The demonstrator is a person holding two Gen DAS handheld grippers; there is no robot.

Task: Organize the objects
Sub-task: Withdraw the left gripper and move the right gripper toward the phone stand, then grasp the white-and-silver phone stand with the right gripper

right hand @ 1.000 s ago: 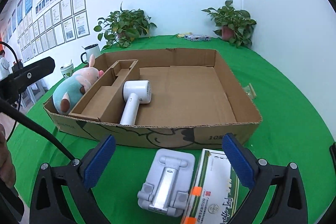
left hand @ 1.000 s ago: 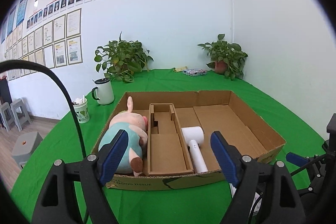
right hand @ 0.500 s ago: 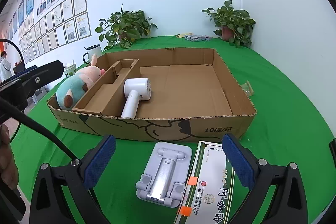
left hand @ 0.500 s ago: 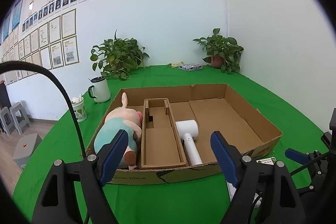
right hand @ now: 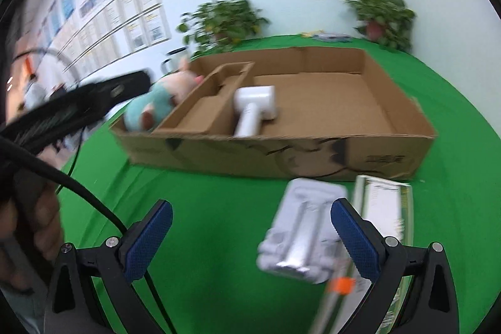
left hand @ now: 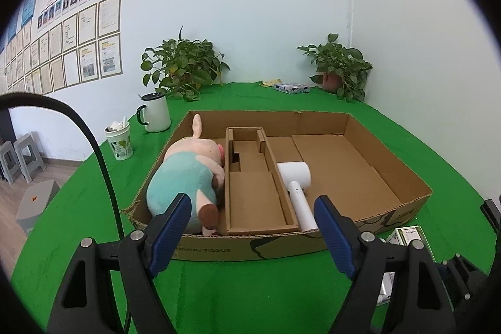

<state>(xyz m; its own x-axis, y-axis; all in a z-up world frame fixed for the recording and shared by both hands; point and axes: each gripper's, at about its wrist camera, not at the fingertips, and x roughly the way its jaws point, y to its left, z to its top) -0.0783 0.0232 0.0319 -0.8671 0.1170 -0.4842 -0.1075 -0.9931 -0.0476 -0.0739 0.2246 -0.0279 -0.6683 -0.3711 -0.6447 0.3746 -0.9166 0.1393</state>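
Observation:
A shallow cardboard box (left hand: 250, 246) (right hand: 313, 158) sits on the green table. In it lie a plush pig (left hand: 184, 177) (right hand: 156, 102) at the left, a cardboard insert (left hand: 253, 187) and a white hair dryer (left hand: 297, 193) (right hand: 253, 108). In front of the box lie a white folding stand (right hand: 300, 237) and a green-white carton (right hand: 382, 205) (left hand: 410, 235). My left gripper (left hand: 250, 230) is open and empty before the box. My right gripper (right hand: 250, 237) is open and empty, left of the stand.
A white mug (left hand: 155, 113) and a paper cup (left hand: 119, 140) stand left of the box. Two potted plants (left hand: 183, 68) (left hand: 339, 68) and a small packet (left hand: 291, 88) stand at the back by the wall. The left gripper's black body (right hand: 78, 105) shows at the left.
Both grippers have drawn back from the box. The right view has swung left and is blurred, so the stand and carton now lie to its right. Nothing in the box moved.

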